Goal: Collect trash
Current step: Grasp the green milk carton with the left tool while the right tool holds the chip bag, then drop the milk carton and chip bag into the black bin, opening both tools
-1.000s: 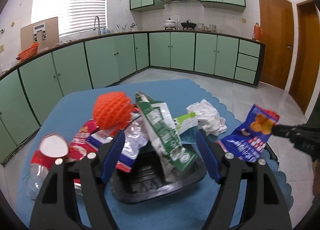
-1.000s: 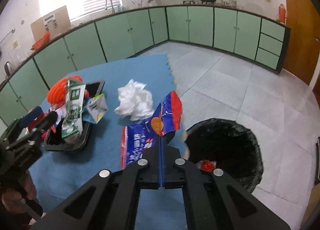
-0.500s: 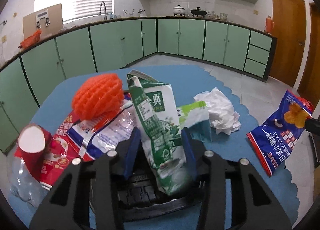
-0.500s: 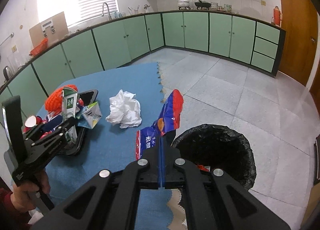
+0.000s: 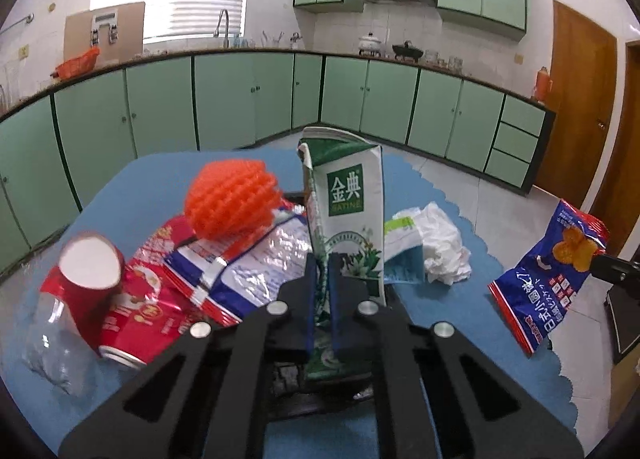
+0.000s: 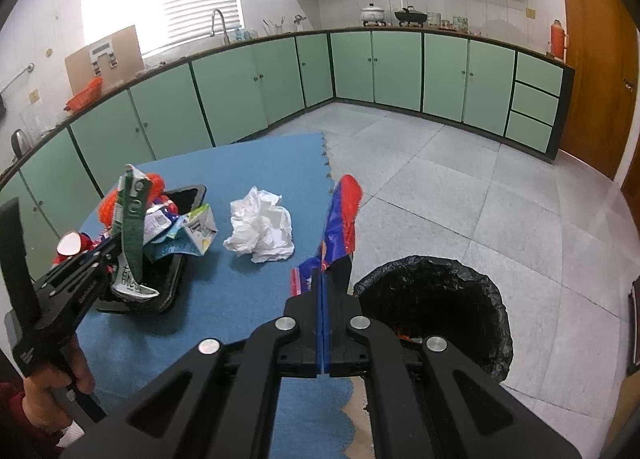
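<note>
Between our left fingers [image 5: 322, 299], pressed nearly together, sits the lower part of a tall green-and-white milk carton [image 5: 346, 219], flattened and standing upright out of a shallow black plastic tray [image 6: 188, 199]. Our right gripper [image 6: 322, 291] has its fingers clamped flat on the edge of a blue-and-red crinkly snack bag [image 6: 340, 219], which hangs beside the rim of a round bin lined with a black plastic bag [image 6: 436, 299] on the tiled floor.

Around the carton lie the rest of the pickings: an orange foam fruit net [image 5: 232, 199], a silver-and-blue foil wrapper [image 5: 256, 263], a red paper cup [image 5: 86, 275] lying on its side, a clear plastic bottle [image 5: 52, 347], a small torn green-and-white box [image 5: 404, 251], and a crumpled white tissue [image 5: 444, 243] on the blue mat covering the surface [image 6: 248, 299].

We judge the carton grip the weak point: the fingers hold it low, so lifting may let the tall top tip over and drag the foil wrapper or the net off the tray. Whether the carton's base is caught under other litter we cannot tell from here. The snack bag looks not quite over the bin mouth, so releasing now could drop it onto the mat's edge or floor.
</note>
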Tool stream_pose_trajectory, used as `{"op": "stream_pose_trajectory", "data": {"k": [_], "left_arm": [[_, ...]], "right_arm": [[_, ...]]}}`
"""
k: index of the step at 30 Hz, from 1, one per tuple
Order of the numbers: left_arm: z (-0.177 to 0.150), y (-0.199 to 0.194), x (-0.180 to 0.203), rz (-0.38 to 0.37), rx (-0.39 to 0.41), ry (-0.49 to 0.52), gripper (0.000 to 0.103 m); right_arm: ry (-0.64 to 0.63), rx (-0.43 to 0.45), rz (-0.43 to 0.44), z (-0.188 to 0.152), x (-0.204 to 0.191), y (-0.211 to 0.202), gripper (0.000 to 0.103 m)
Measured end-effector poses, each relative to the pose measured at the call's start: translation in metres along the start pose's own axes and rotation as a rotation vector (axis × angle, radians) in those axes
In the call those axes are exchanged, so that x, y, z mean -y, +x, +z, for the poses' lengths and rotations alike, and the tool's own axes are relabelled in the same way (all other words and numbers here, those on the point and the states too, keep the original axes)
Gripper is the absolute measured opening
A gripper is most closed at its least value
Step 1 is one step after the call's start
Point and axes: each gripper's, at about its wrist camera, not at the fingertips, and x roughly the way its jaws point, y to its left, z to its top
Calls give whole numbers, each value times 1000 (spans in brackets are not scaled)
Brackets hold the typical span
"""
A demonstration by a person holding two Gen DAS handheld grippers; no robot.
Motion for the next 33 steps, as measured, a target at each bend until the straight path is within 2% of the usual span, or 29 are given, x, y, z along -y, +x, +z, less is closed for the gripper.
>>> {"op": "stream_pose_trajectory", "data": {"k": [9,17,33], "left_arm": [[15,-20,22,-79,32,54,4],[26,-25,62,-178,45,95,4],[32,12,172,-397,15,161,4]], "right_arm": [[5,33,-16,8,5,-16,1],[17,65,-63,13,26,-34,0],[115,55,-207,8,108,-47,1]]}}
